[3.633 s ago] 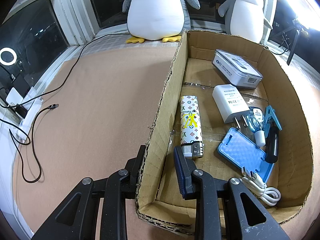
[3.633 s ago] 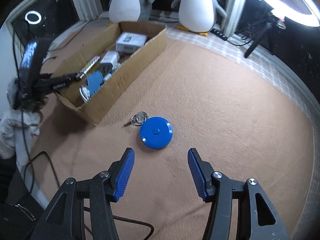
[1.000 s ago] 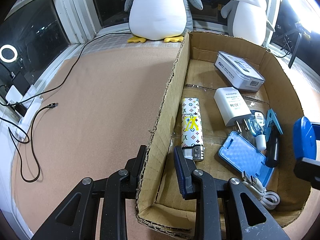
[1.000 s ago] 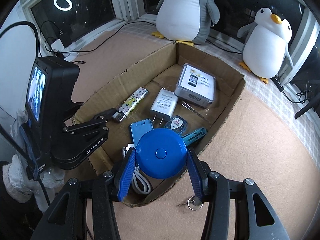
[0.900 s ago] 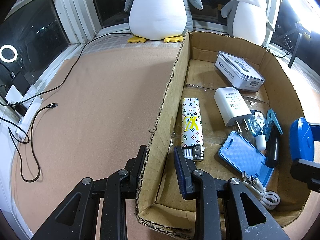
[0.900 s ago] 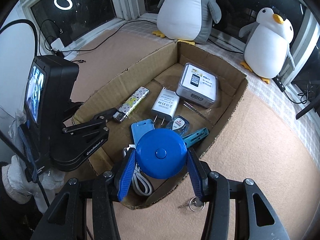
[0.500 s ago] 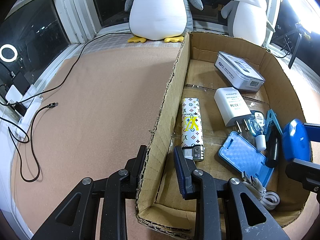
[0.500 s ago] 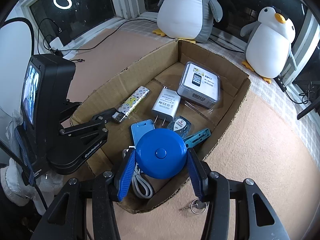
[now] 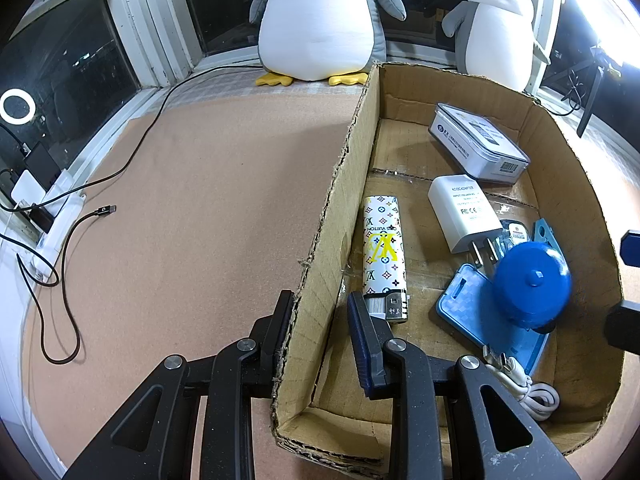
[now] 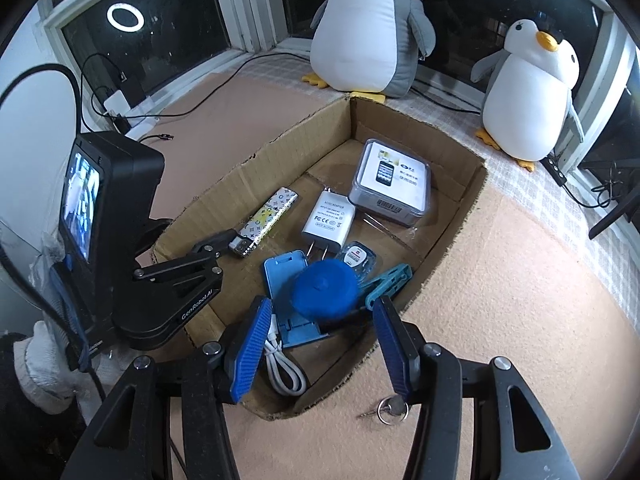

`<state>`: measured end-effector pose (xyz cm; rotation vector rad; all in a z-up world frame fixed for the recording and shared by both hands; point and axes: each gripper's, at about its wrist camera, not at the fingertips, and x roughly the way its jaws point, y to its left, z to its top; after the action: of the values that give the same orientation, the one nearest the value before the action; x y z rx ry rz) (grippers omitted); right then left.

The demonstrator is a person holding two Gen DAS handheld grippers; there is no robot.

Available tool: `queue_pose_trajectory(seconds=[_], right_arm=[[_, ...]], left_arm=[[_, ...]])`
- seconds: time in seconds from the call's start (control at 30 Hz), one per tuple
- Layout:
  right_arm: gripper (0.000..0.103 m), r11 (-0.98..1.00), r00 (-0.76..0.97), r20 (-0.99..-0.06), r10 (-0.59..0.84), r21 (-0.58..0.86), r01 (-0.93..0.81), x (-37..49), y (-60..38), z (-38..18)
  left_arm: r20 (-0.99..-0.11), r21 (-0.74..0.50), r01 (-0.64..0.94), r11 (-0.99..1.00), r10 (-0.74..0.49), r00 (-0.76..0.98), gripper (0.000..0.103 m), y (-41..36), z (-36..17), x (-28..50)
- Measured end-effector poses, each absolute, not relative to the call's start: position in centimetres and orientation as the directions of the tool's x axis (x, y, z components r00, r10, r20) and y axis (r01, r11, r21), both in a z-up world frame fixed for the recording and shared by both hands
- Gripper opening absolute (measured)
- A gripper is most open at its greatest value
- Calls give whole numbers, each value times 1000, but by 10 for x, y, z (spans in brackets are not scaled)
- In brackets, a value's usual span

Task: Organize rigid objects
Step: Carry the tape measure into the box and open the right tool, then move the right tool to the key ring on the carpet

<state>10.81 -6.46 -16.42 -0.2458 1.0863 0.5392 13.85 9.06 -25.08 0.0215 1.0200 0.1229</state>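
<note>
Your right gripper (image 10: 320,344) has its jaws spread above the blue tape measure (image 10: 325,289), which sits in the cardboard box (image 9: 348,168) on a blue case (image 9: 472,312), while your left gripper (image 9: 320,320) pinches the box wall.

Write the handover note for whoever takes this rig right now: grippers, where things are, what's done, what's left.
Left gripper: jaws astride the near left wall of the cardboard box, steadying it.
Right gripper: open, empty, above the box's near end.
Blue round case: released, inside the box on the blue holder, looks blurred, may not have settled.
Done: lighter, charger and phone box also boxed.
Left: key ring on the mat outside the box's near corner.
</note>
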Motion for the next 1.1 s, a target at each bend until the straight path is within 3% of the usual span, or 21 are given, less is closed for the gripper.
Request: queue_pose_trajectory(seconds=[0.63, 1.1], right_arm=[[49, 923, 360, -895, 265, 127, -364, 95, -149, -171], [49, 847, 266, -945, 188, 19, -531, 71, -141, -220]], left_arm=[[-848, 77, -92, 993, 114, 518, 29, 90, -251, 139], [-848, 77, -91, 993, 113, 517, 29, 89, -251, 139]])
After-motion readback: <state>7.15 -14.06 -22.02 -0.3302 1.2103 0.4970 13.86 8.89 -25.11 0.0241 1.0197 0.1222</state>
